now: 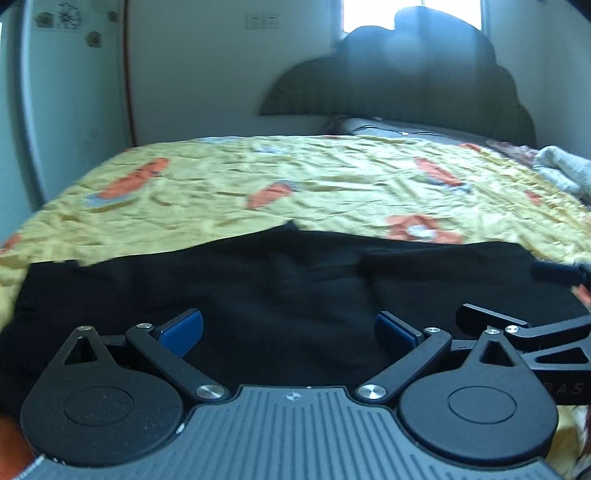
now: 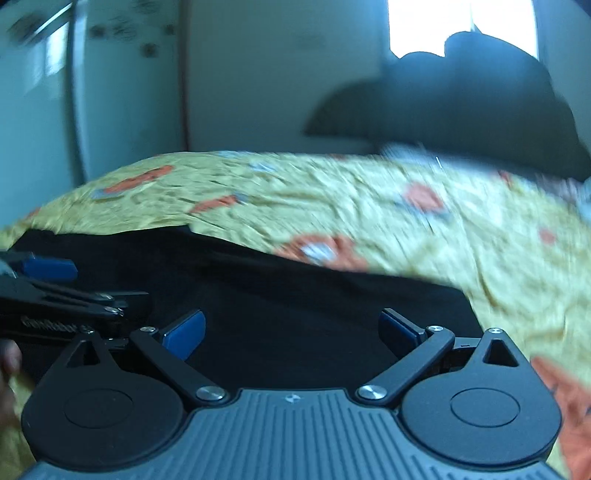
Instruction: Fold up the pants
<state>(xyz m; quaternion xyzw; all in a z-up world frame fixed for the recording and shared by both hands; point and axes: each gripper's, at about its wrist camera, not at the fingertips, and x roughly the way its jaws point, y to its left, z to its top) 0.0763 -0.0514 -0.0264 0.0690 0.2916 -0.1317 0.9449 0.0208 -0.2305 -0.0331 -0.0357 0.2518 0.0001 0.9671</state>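
Observation:
Black pants (image 1: 288, 280) lie spread flat on a yellow bedspread (image 1: 332, 177) with orange shapes. My left gripper (image 1: 288, 328) is open, its blue pads wide apart just above the near part of the pants, holding nothing. My right gripper (image 2: 290, 330) is also open and empty over the pants (image 2: 295, 295), near their right end. The right gripper shows at the right edge of the left wrist view (image 1: 546, 295). The left gripper shows at the left edge of the right wrist view (image 2: 55, 288). The right wrist view is blurred.
A dark headboard (image 1: 406, 81) and pillows (image 1: 388, 127) stand at the far end of the bed. A grey cloth (image 1: 565, 166) lies at the far right. A pale wall and door (image 1: 74, 92) are to the left. A window (image 1: 410, 11) is behind the headboard.

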